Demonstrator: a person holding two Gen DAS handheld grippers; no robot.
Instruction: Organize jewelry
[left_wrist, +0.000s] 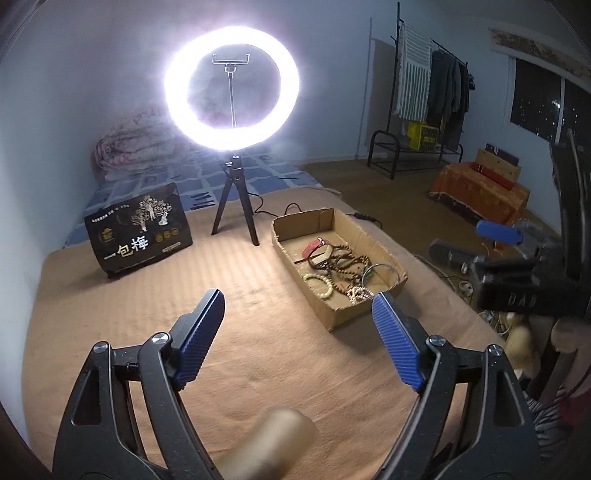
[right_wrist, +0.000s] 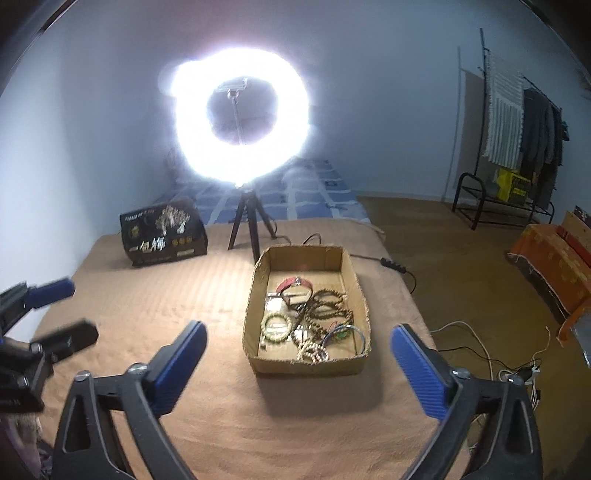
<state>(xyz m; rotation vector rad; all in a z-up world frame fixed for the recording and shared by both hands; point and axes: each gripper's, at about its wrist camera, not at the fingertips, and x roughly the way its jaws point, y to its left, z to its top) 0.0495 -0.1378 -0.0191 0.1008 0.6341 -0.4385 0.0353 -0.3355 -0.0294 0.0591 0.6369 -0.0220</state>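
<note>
Jewelry (right_wrist: 314, 317) heaped in a cardboard box (right_wrist: 255, 354) on the blanket-covered bed (right_wrist: 147, 314), both claws apart.
Bracelets and bead strands lie tangled toward the box's near end; left claw (left_wrist: 299, 332) and right claw (right_wrist: 299, 365) hover empty, jaws spread, seemingly ready to reach in.

Both wrist views face ring light (left_wrist: 231, 86), sharing cardboard box (right_wrist: 258, 363) nearby.

open blanket (right_wrist: 207, 295), tripod (right_wrist: 251, 229) behind cardboard box (right_wrist: 258, 354)
</note>
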